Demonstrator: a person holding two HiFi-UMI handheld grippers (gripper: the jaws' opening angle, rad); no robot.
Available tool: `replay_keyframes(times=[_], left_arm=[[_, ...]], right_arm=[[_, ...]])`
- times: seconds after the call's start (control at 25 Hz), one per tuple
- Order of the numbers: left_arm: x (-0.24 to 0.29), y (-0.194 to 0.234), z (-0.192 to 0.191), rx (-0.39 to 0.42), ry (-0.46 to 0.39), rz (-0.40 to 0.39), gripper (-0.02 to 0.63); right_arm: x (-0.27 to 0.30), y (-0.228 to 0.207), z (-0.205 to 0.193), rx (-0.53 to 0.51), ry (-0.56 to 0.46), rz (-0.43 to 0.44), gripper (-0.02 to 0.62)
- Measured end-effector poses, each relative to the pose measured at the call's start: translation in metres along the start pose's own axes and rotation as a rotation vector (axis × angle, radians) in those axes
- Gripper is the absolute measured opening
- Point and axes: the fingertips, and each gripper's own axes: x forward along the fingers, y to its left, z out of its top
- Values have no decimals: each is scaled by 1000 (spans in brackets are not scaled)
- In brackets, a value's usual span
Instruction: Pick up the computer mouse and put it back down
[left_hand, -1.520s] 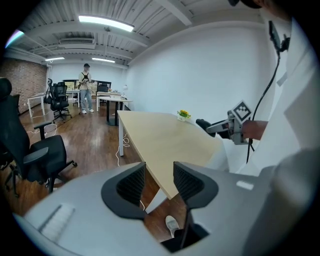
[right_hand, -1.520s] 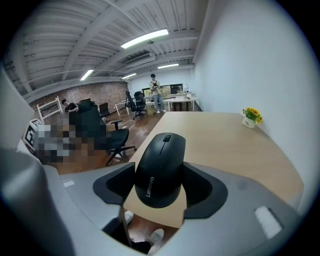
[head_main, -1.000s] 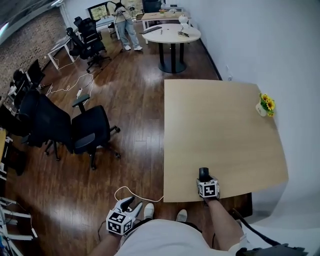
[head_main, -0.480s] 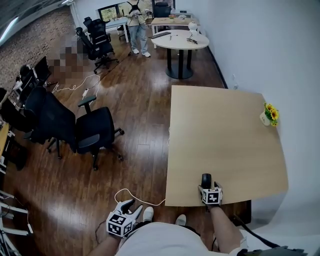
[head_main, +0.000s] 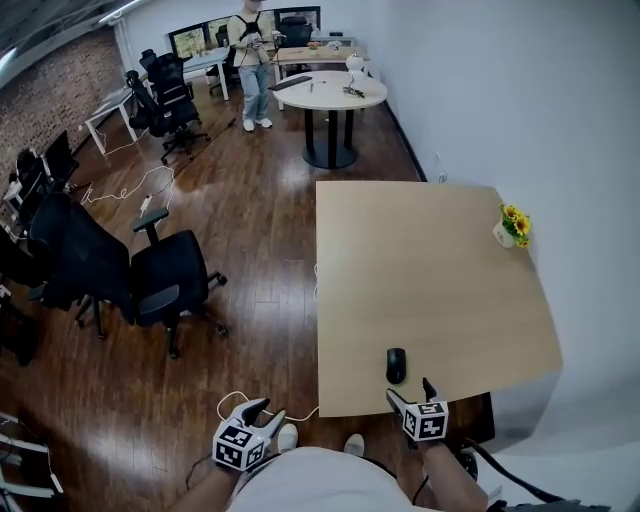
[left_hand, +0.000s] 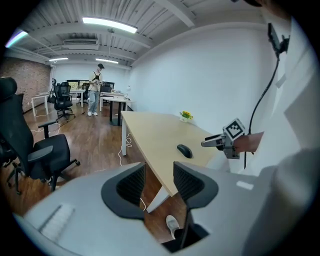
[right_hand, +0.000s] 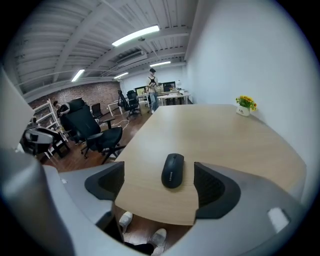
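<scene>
A black computer mouse (head_main: 396, 365) lies flat on the light wooden table (head_main: 430, 270), close to its near edge; it also shows in the left gripper view (left_hand: 184, 150) and the right gripper view (right_hand: 173, 170). My right gripper (head_main: 410, 390) hovers just behind the mouse, over the table's near edge. Its jaws are opening and wide apart. The mouse sits ahead of and below them, touching neither pad. My left gripper (head_main: 265, 408) hangs off the table to the left, above the wooden floor. It is open with nothing between its fingers (left_hand: 131, 184).
A small pot of yellow flowers (head_main: 513, 225) stands at the table's far right edge. Black office chairs (head_main: 165, 280) stand on the floor to the left. A white cable (head_main: 300, 412) lies by the table's near left corner. A round table (head_main: 325, 92) and a person (head_main: 252, 60) are farther off.
The right gripper was shut on the mouse a second ago. It has let go, opened, and drawn back and up toward me; the mouse stays on the table. The left gripper has hardly moved.
</scene>
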Motion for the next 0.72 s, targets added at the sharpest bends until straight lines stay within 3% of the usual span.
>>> replay_keyframes(times=[0.4, 0.72], left_arm=[[24, -4, 13, 67, 16, -112, 155], [33, -6, 15, 99, 36, -175, 155]], right_arm=[[-102, 38, 6, 13, -72, 2, 472], [-124, 48, -7, 93, -86, -45, 479]])
